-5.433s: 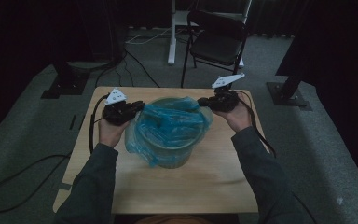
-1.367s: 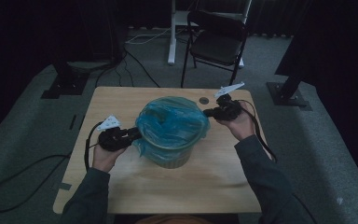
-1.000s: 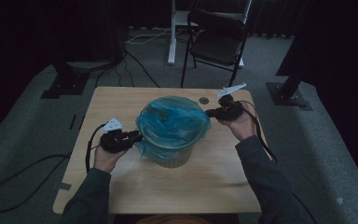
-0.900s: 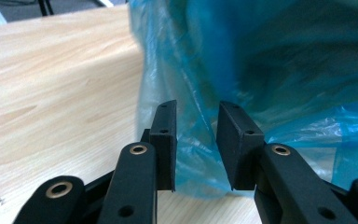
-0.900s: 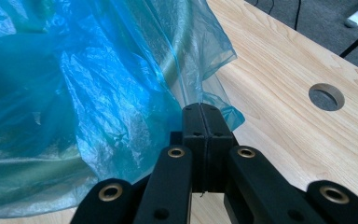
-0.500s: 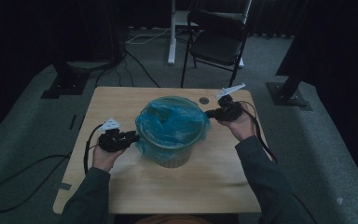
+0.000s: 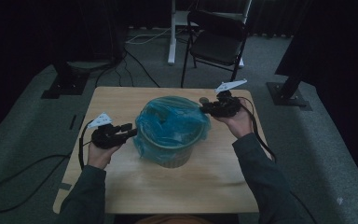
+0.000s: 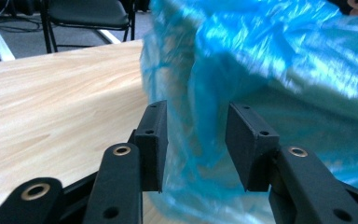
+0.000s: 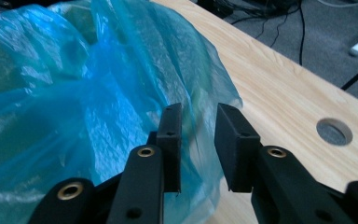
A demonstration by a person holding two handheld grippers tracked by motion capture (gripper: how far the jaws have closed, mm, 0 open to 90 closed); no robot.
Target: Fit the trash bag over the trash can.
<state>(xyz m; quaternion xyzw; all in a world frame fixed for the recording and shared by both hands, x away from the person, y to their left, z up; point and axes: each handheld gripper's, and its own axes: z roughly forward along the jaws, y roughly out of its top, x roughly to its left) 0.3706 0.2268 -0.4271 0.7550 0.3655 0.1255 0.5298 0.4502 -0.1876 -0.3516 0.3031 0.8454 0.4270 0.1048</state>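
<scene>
Bin (image 7: 170, 156) stands upright mid-tabletop (image 7: 121, 186), blue liner (image 7: 168, 121) mouth upward. My left claw (image 7: 129, 132) at nine o'clock and right claw (image 7: 204, 110) at two lie level, both just parting, liner film loose between.

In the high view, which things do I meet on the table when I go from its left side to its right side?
Left gripper → bin lined with a blue plastic bag → right gripper, all on the wooden table.
</scene>
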